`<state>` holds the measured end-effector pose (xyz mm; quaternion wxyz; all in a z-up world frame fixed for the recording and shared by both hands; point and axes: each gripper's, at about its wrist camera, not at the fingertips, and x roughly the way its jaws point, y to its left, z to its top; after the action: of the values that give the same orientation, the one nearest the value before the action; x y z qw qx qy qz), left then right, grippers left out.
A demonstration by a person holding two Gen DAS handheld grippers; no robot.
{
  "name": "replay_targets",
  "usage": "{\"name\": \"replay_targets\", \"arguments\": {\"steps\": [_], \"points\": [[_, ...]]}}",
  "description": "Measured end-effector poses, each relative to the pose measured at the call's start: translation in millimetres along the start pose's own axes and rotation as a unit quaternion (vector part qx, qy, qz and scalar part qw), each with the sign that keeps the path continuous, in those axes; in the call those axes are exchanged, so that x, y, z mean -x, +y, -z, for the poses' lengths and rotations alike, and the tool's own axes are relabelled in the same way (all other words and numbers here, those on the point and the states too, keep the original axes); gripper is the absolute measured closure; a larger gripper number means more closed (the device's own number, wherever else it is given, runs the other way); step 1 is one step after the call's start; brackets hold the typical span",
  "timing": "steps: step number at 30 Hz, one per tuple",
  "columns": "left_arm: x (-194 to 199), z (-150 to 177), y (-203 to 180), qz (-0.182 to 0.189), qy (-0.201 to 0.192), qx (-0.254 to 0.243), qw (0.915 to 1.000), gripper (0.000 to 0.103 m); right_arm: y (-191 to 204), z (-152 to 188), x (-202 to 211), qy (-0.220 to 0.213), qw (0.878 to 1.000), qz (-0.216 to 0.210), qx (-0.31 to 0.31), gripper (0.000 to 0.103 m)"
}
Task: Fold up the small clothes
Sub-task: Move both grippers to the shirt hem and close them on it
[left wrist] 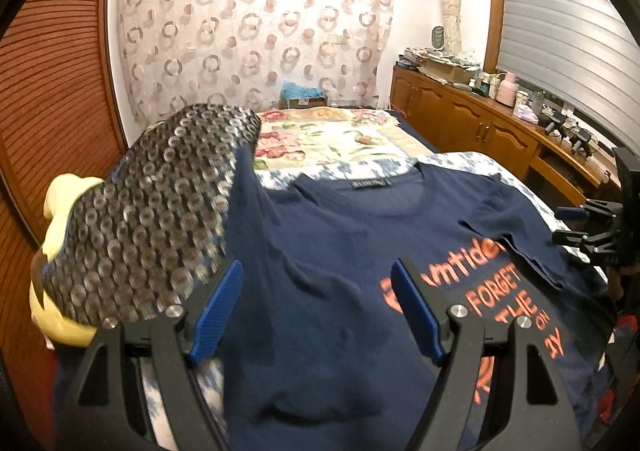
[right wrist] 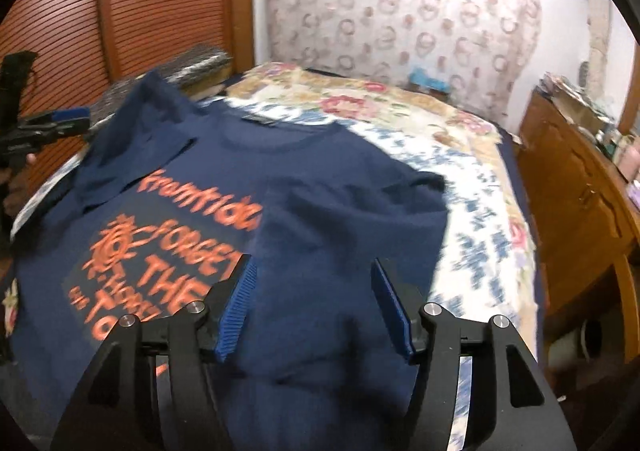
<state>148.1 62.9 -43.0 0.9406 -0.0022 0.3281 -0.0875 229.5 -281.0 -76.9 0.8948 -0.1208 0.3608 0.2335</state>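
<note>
A navy T-shirt (left wrist: 340, 235) with orange lettering lies face up on the bed, collar toward the far wall. In the right wrist view the T-shirt (right wrist: 224, 167) has its right side folded inward, covering part of the print. My left gripper (left wrist: 317, 267) hovers open over the shirt's left half, with nothing between its blue pads (left wrist: 218, 311). My right gripper (right wrist: 314, 263) is open above the folded-over flap, its pads apart and not pressing the cloth. Each gripper shows in the other's view: the right gripper (left wrist: 580, 227) at the shirt's right edge, the left gripper (right wrist: 56, 123) at its left.
A grey dotted cushion (left wrist: 152, 211) and a yellow plush (left wrist: 60, 251) sit at the bed's left, against a slatted wooden door (left wrist: 52, 91). A floral bedspread (left wrist: 320, 135) lies beyond the shirt. A cluttered wooden cabinet (left wrist: 480, 119) runs along the right.
</note>
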Motion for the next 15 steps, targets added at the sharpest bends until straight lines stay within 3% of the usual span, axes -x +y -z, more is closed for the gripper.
{"name": "replay_targets", "arguments": {"steps": [5, 7, 15], "points": [[-19.8, -24.1, 17.6, -0.002, 0.005, 0.0, 1.0, 0.031, -39.6, -10.3, -24.9, 0.018, 0.999, 0.024, -0.026, 0.042], [-28.3, -30.2, 24.5, -0.006, 0.009, 0.003, 0.9999, 0.042, -55.9, -15.7, -37.5, 0.028, 0.999, 0.032, -0.034, 0.042], [-57.7, -47.2, 41.9, -0.007, 0.034, 0.003, 0.9994, 0.057, -95.3, -34.9, -85.0, 0.063, 0.996, 0.031, -0.058, 0.042]]}}
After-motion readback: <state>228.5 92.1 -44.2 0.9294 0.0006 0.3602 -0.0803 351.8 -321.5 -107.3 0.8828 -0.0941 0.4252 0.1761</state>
